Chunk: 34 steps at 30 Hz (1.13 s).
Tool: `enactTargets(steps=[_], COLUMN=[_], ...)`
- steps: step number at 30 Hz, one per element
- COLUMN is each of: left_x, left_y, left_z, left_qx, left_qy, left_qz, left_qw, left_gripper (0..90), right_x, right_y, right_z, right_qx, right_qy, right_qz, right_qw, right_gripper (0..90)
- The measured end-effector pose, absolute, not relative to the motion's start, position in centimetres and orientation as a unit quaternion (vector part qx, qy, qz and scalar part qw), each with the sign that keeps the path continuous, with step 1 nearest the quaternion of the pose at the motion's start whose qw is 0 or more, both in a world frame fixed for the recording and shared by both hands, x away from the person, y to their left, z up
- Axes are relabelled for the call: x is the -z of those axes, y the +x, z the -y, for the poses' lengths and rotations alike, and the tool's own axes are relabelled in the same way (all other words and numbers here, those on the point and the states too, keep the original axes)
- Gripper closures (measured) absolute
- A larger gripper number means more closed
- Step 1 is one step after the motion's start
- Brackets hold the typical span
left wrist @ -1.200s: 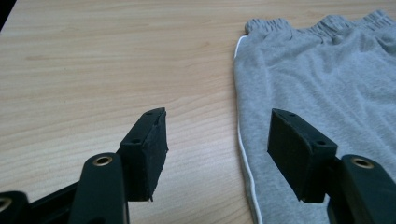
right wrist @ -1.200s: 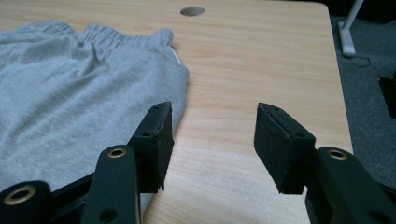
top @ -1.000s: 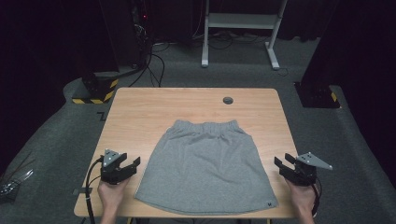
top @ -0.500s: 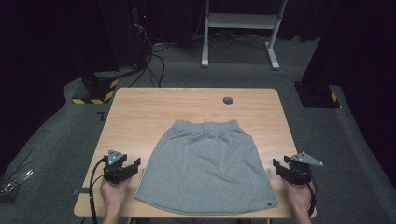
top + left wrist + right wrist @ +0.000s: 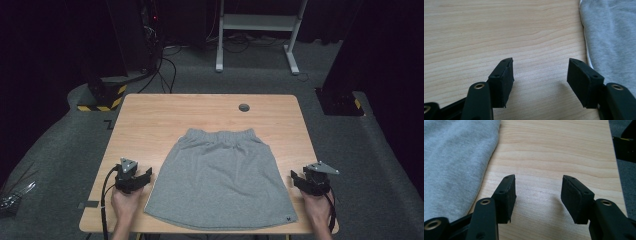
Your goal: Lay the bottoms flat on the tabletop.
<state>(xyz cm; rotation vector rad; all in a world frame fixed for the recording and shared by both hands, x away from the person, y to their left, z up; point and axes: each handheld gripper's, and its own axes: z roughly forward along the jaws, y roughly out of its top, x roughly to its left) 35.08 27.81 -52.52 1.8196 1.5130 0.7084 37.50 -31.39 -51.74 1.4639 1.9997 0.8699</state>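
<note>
A grey skirt (image 5: 222, 175) lies flat on the wooden table (image 5: 150, 120), waistband toward the far side, hem at the near edge. My left gripper (image 5: 141, 176) rests on bare wood just left of the skirt's lower left side, open, nothing between its jaws. In the left gripper view the skirt (image 5: 611, 37) lies to the right of my gripper (image 5: 540, 72). My right gripper (image 5: 296, 179) sits just right of the skirt's lower right side, also open and empty. The right gripper view has the skirt (image 5: 454, 162) to the left of my gripper (image 5: 537, 188).
A small dark round grommet (image 5: 244, 107) sits near the table's far edge. Beyond the table are a white desk frame (image 5: 257, 30), cables and dark equipment on grey carpet. The table's right edge (image 5: 617, 170) runs close to my right gripper.
Both grippers have drawn slightly inward toward the skirt's sides and settled low on the table. The skirt has not moved.
</note>
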Motion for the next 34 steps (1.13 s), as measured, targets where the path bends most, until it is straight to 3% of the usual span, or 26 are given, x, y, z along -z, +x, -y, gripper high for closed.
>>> enactTargets(steps=[12,34], left_x=[52.79,52.81], left_y=[35.27,35.18], left_z=[-27.96,-27.9], left_qx=[-0.266,-0.257], left_qy=[0.701,0.708], left_qz=[-0.582,-0.574], left_qw=[0.316,0.321], left_gripper=[35.9,31.0], right_x=[52.2,52.19], right_y=[37.76,37.73], right_z=[31.38,31.33], right_qx=[-0.318,-0.316], right_qy=[0.541,0.543], right_qz=[-0.74,-0.739], right_qw=[0.242,0.242], right_gripper=[39.2,38.4])
